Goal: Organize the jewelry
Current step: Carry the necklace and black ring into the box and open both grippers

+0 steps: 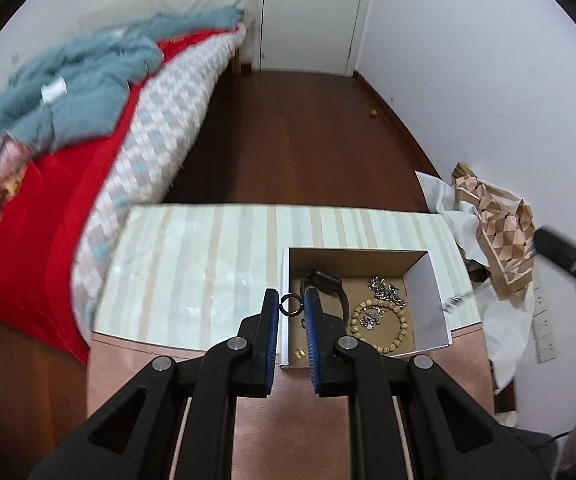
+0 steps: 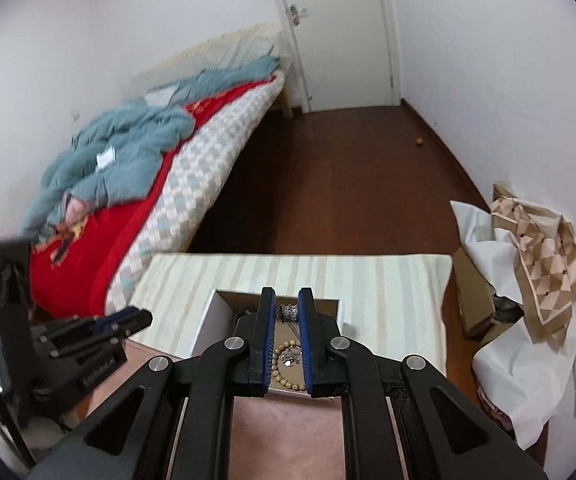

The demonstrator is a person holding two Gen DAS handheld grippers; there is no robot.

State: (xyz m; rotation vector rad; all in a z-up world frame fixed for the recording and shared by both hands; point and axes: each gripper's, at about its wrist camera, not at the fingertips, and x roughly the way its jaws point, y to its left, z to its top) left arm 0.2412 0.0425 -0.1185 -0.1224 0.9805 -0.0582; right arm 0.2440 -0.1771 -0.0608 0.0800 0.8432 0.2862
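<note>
My left gripper (image 1: 291, 305) is shut on a small black ring (image 1: 290, 306), held over the left wall of an open white cardboard box (image 1: 428, 300). In the box lie a black watch (image 1: 328, 285), a silver chain (image 1: 386, 293), a wooden bead bracelet (image 1: 380, 326) and a small gold piece (image 1: 298, 353). My right gripper (image 2: 286, 311) is shut on a silver bracelet (image 2: 290, 312), held above the same box (image 2: 207, 326). The bead bracelet (image 2: 281, 364) shows below it. The left gripper (image 2: 127, 320) shows at the left of the right wrist view.
The box stands on a striped cloth (image 1: 207, 256) over a small table. A bed with a red cover (image 1: 59, 200) and blue blanket is on the left. White plastic and a patterned scarf (image 1: 496, 216) lie at the right. Dark wood floor (image 1: 308, 140) lies beyond.
</note>
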